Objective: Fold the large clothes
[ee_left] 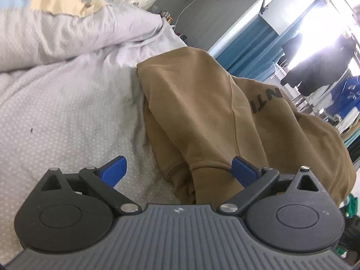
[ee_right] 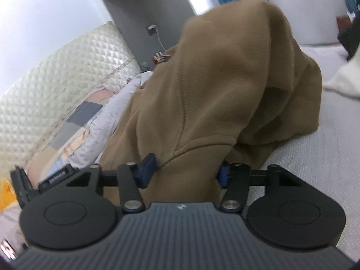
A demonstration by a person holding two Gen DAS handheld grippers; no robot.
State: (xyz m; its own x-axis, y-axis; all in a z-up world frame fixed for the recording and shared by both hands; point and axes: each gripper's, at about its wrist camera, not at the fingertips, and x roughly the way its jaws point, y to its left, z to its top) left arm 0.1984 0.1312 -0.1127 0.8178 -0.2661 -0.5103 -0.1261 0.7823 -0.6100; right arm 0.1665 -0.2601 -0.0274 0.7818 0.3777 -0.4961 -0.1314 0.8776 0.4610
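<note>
A brown sweatshirt (ee_left: 202,112) with dark lettering lies bunched on the pale grey bedspread (ee_left: 67,112). My left gripper (ee_left: 180,168) stands wide open just over its near end. A ribbed cuff (ee_left: 209,168) lies between the blue fingers, close to the right finger (ee_left: 245,168), and neither pad presses on it. In the right wrist view the same sweatshirt (ee_right: 225,78) rises in a mound ahead. My right gripper (ee_right: 185,172) has a thick fold of the hem between its blue fingers (ee_right: 147,168), and both pads touch the cloth.
A grey duvet roll (ee_left: 78,33) and patchwork pillows (ee_right: 74,121) lie toward the quilted cream headboard (ee_right: 56,72). A charger cable (ee_left: 186,6) hangs on the grey wall. Blue curtains (ee_left: 247,45), hanging clothes (ee_left: 315,67) and a white cloth (ee_right: 344,81) are on the far side.
</note>
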